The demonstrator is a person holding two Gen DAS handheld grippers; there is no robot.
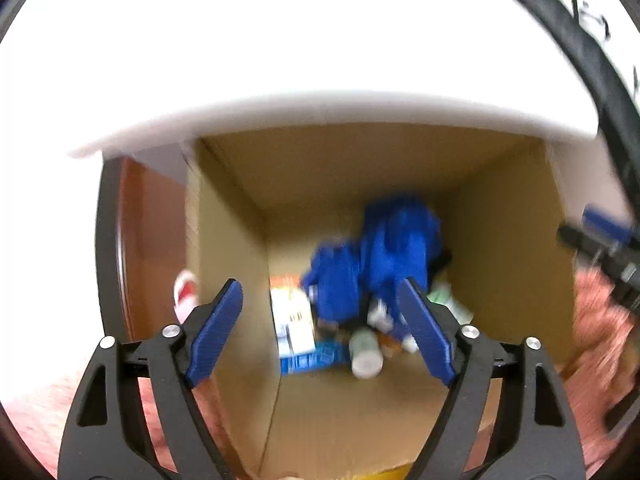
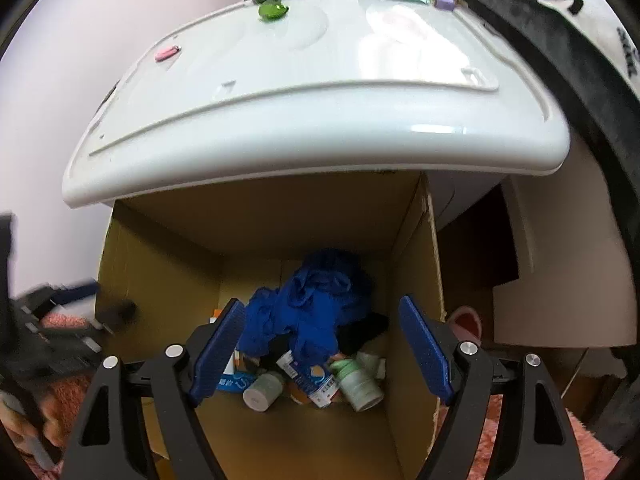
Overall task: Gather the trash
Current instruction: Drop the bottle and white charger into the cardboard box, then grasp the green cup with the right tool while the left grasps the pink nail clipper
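Cardboard box [image 2: 280, 432], one blue cloth [image 2: 308, 312], two white bottles [image 2: 262, 390]

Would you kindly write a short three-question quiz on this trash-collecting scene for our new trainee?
1. True or false: the right gripper holds a bottle.
2. What lies on top of the pile in the cardboard box? A) red towel B) blue cloth C) newspaper
3. What colour is the table top overhanging the box?

Key: 1. False, its jaws stand open and empty. 2. B. 3. White.
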